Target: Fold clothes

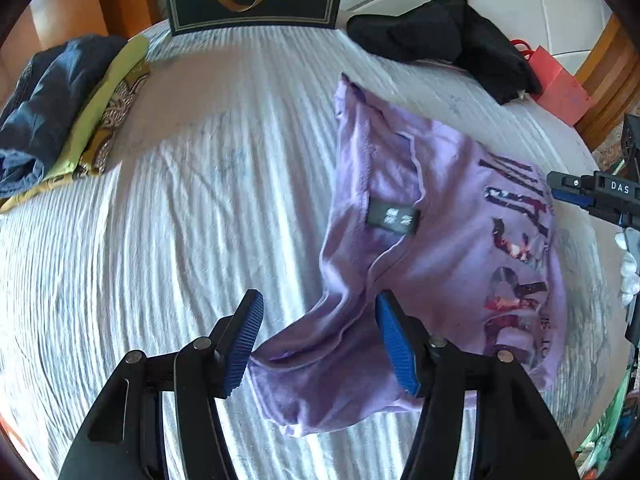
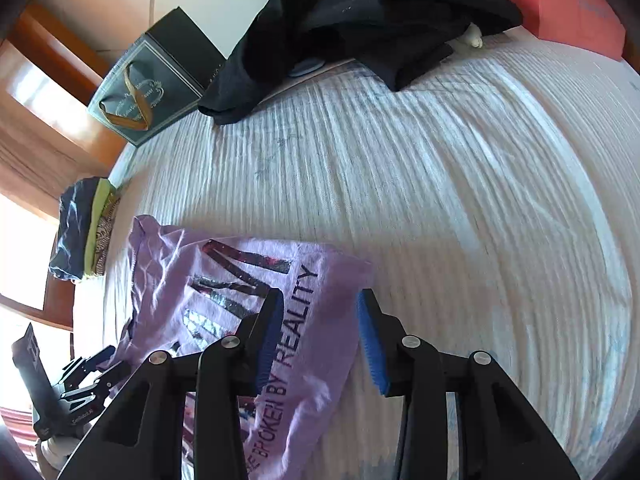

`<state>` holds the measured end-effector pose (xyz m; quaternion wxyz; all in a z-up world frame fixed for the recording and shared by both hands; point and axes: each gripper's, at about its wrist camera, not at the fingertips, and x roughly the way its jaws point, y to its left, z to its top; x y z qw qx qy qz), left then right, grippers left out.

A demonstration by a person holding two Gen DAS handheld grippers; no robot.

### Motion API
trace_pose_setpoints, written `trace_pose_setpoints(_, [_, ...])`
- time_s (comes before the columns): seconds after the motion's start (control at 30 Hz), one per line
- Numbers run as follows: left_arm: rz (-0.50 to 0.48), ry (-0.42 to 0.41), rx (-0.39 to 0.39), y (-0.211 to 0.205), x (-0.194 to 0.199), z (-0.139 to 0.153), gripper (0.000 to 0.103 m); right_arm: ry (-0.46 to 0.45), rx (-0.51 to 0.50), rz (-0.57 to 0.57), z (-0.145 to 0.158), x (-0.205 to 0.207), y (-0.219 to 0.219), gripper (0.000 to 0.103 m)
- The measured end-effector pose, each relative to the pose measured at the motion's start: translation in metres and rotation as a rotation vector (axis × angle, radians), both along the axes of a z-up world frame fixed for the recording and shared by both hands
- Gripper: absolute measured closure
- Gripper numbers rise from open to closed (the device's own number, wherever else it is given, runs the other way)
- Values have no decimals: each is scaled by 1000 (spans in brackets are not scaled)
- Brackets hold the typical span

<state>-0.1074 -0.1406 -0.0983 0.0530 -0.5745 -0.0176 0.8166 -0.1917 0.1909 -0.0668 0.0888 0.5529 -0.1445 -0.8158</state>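
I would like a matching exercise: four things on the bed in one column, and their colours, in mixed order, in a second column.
Things:
1. T-shirt with printed words
2. Crumpled garment by the far edge
3. Paper bag at the far right corner
4. Pads of the left tool

Colours:
A. blue
B. red
C. lilac
D. black

Pairs: 1-C, 2-D, 3-B, 4-A

Left wrist camera close above the bed [image 1: 200, 200], angled steeply down toward its far edge, right wrist camera likewise, both sharing the purple T-shirt [image 1: 440, 220] and black garment [image 2: 360, 20]
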Motion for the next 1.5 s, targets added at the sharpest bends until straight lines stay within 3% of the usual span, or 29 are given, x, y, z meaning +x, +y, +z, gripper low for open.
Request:
trace_pose_setpoints(0.1, [10, -20, -32, -6, 4, -8, 44, -42, 123, 29, -15, -7, -12, 88])
trace_pose_setpoints(0.17, [0, -18, -65, -5, 6, -7, 42, -27, 201, 26, -13, -8, -17, 88])
trace_pose_setpoints(0.27, [21, -4, -8, -10, 10, 3, 42, 20, 244, -14, -1, 2, -15, 87])
trace_pose_setpoints(0.37, [-7, 43, 49, -8, 17, 20, 41, 38, 86, 22, 13, 29, -14, 84])
trace_pose_setpoints(0.47, [-35, 73, 66, -2, 22, 30, 38, 16, 28, 103, 16, 65, -29, 79])
trace_pose_setpoints(0.53, [-39, 71, 67, 2, 24, 29, 38, -9, -15, 134, 14, 90, -39, 70])
trace_pose_setpoints(0.6, [-52, 68, 79, 6, 28, 26, 38, -26, -29, 140, 10, 112, -44, 60])
trace_pose_setpoints(0.8, [-73, 43, 58, 10, 34, 9, 38, -83, -41, 123, -9, 152, -51, 59])
trace_pose_setpoints(0.83, [-73, 40, 51, 9, 34, 6, 38, -91, -32, 124, -13, 154, -54, 60])
trace_pose_setpoints(0.87, [-73, 31, 44, 9, 34, 3, 38, -91, -13, 128, -17, 155, -57, 73])
trace_pose_setpoints(0.9, [-75, 16, 32, 11, 34, 0, 38, -90, 14, 142, -20, 155, -62, 94])
trace_pose_setpoints(1.07, [-91, -24, -19, 16, 44, -5, 39, -136, 109, 198, -24, 161, -69, 96])
trace_pose_setpoints(1.17, [-79, -34, -2, 11, 47, -6, 36, -162, 77, 191, -26, 165, -61, 95])
trace_pose_setpoints(1.27, [-42, -13, 71, -3, 46, 5, 36, -160, 32, 160, -26, 168, -51, 92])
trace_pose_setpoints(1.37, [-27, 41, 112, -14, 49, 22, 25, -127, 9, 140, -20, 174, -44, 88])
trace_pose_setpoints(1.5, [-27, 34, 115, -9, 50, 18, 25, -68, -22, 101, -10, 175, -32, 88])
